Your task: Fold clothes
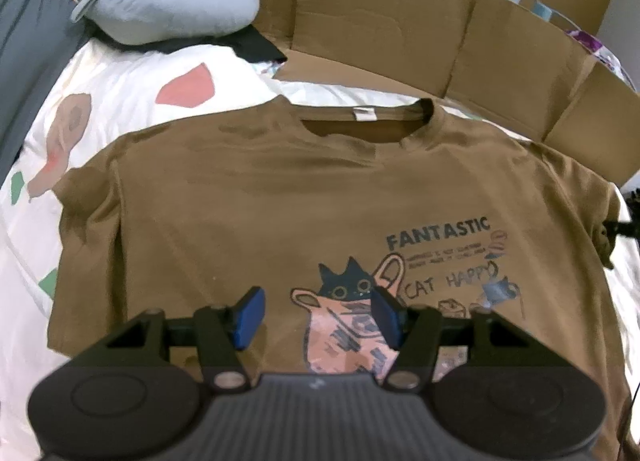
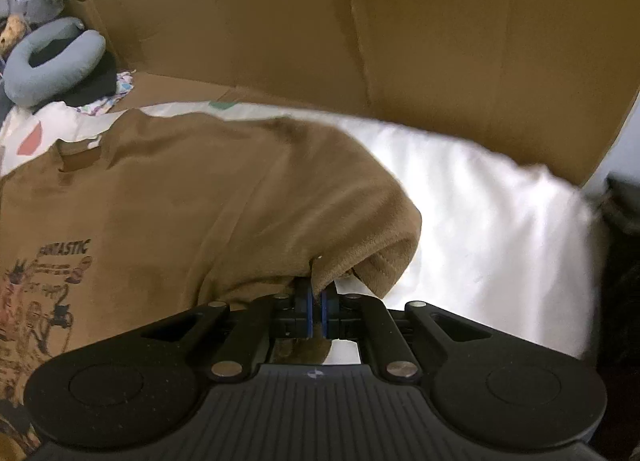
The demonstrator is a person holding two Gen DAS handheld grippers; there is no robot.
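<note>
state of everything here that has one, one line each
brown t-shirt: spread flat, print side up, right sleeve lifted
right sleeve: bunched, pinched in the right tongs
left tongs: open, empty, above the print
right tongs: shut on the sleeve
neck pillow: lying loose behind the shirt

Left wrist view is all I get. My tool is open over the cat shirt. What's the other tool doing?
Observer: The right tool is shut on the brown T-shirt's sleeve.
Operator: Is the sleeve flat?
Observer: No, it is lifted and bunched above the white bedding.
Operator: What's past it?
Observer: A tall cardboard wall stands behind the bedding.
</note>
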